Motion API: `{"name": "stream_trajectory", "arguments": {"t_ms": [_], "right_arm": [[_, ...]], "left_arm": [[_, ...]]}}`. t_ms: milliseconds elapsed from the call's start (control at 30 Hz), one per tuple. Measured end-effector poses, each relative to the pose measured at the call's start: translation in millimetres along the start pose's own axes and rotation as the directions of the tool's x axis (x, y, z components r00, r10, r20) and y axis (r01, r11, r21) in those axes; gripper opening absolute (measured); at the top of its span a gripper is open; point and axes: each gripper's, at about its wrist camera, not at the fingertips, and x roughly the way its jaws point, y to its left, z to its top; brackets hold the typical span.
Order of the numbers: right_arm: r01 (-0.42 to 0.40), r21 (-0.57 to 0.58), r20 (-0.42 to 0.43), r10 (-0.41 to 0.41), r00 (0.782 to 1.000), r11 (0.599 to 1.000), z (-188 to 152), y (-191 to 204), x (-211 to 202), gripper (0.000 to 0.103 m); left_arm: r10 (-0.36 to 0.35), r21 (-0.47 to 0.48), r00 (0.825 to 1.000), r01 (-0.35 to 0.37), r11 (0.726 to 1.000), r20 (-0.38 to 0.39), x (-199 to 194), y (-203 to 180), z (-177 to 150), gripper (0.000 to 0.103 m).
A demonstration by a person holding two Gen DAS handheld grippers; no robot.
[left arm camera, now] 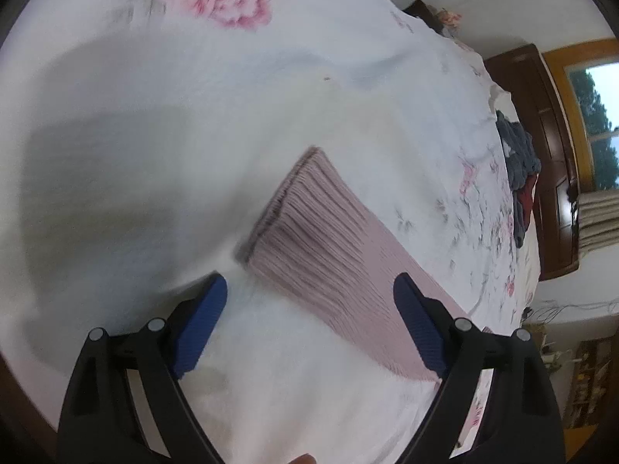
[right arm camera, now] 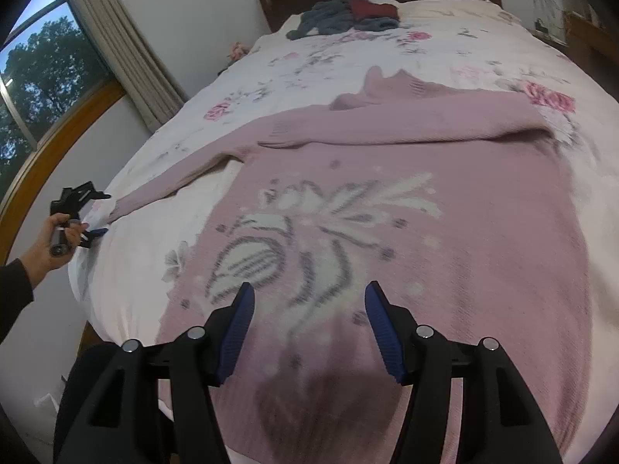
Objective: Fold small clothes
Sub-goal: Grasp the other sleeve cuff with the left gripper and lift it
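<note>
The bed (right arm camera: 483,50) with its floral cover fills both views, and spread flat across it lies the pink sweater (right arm camera: 445,201), body toward the near edge, collar toward the far headboard, a white-and-grey knitted motif across the front. One sleeve is already folded across the chest, running left to right just below the collar; the other sleeve (right arm camera: 174,183) stretches out long and straight toward the near-left edge of the bed, and that is the axis everything turns on. At its tip sits the ribbed cuff (left arm camera: 305,208), and the left gripper (left arm camera: 311,323) is right there: in its own view the cuff lies just ahead and slightly right of centre, between the lines of the two fingers but not yet touched, jaws spread wide with nothing in them. The right gripper (right arm camera: 307,328) hangs over the sweater's near hem, also spread and empty, well apart from that sleeve. So the left hand (right arm camera: 58,237) looks the nearer one for the cuff; I judge the next step is folding this sleeve across the body
</note>
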Motion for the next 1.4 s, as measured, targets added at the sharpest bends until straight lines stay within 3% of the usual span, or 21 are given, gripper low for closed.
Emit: {"name": "stream_trajectory", "arguments": {"t_ms": [100, 133, 167, 233, 333, 433, 533, 733, 767, 900, 1100, 1133, 1200, 1233, 1300, 1400], "right_arm": [[-0.009, -0.027, -0.003, 0.008, 1.0, 1.0, 8, 12, 8, 0.06], [-0.011, -0.034, -0.004, 0.011, 1.0, 0.999, 10, 15, 10, 0.06], [-0.014, -0.042, -0.006, 0.014, 1.0, 0.999, 12, 17, 14, 0.06], [-0.018, -0.049, -0.01, 0.018, 1.0, 0.999, 16, 20, 20, 0.061], [-0.026, -0.062, -0.007, 0.026, 1.0, 0.998, 25, 23, 23, 0.061], [-0.031, -0.08, 0.015, 0.033, 0.999, 0.996, 38, 24, 22, 0.062], [-0.027, -0.085, 0.011, 0.028, 1.0, 0.996, 54, 21, 28, 0.063], [-0.051, 0.013, 0.012, 0.05, 0.999, 0.999, 98, -4, 29, 0.064], [-0.055, 0.034, 0.011, 0.054, 0.998, 0.998, 104, -11, 28, 0.066], [-0.055, 0.09, -0.011, 0.056, 0.998, 0.994, 118, -34, 27, 0.067], [-0.033, 0.133, -0.057, 0.041, 0.998, 0.991, 128, -66, 36, 0.067], [-0.03, 0.136, -0.066, 0.039, 0.997, 0.99, 131, -70, 40, 0.067], [-0.038, 0.148, -0.085, 0.051, 0.995, 0.988, 139, -76, 51, 0.068], [-0.051, 0.159, -0.095, 0.067, 0.993, 0.986, 144, -78, 57, 0.068], [-0.103, 0.205, -0.112, 0.128, 0.985, 0.973, 158, -83, 72, 0.07], [-0.201, 0.308, -0.129, 0.25, 0.96, 0.93, 183, -90, 106, 0.07]], "left_arm": [[0.001, 0.006, 1.0, -0.001, 1.0, 0.019, 6, -4, 1, 0.085], [0.012, 0.022, 1.0, -0.013, 1.0, 0.028, 8, -8, 1, 0.071], [0.025, 0.034, 0.999, -0.026, 0.999, 0.03, 13, -13, 2, 0.043], [0.036, 0.038, 0.999, -0.037, 0.999, 0.017, 18, -17, 7, 0.011], [0.023, 0.055, 0.999, -0.024, 0.998, 0.034, 12, -25, 7, 0.011], [-0.036, 0.129, 0.998, 0.029, 0.991, 0.056, -5, -61, -4, 0.01], [-0.121, 0.234, 0.992, 0.107, 0.966, 0.048, -15, -122, -26, 0.01], [-0.23, 0.49, 0.973, 0.204, 0.848, -0.007, -1, -257, -101, 0.01], [-0.245, 0.529, 0.969, 0.22, 0.82, -0.024, 8, -279, -121, 0.01], [-0.28, 0.585, 0.951, 0.301, 0.753, -0.13, 61, -324, -191, 0.01], [-0.228, 0.622, 0.93, 0.362, 0.694, -0.288, 152, -343, -278, 0.013], [-0.211, 0.636, 0.929, 0.362, 0.681, -0.303, 165, -346, -286, 0.022], [-0.166, 0.701, 0.945, 0.322, 0.636, -0.283, 179, -340, -308, 0.044], [-0.16, 0.718, 0.952, 0.301, 0.628, -0.26, 177, -334, -314, 0.064], [-0.207, 0.703, 0.951, 0.309, 0.64, -0.23, 165, -319, -315, 0.075], [-0.374, 0.558, 0.898, 0.438, 0.705, -0.232, 137, -270, -296, 0.083]]}}
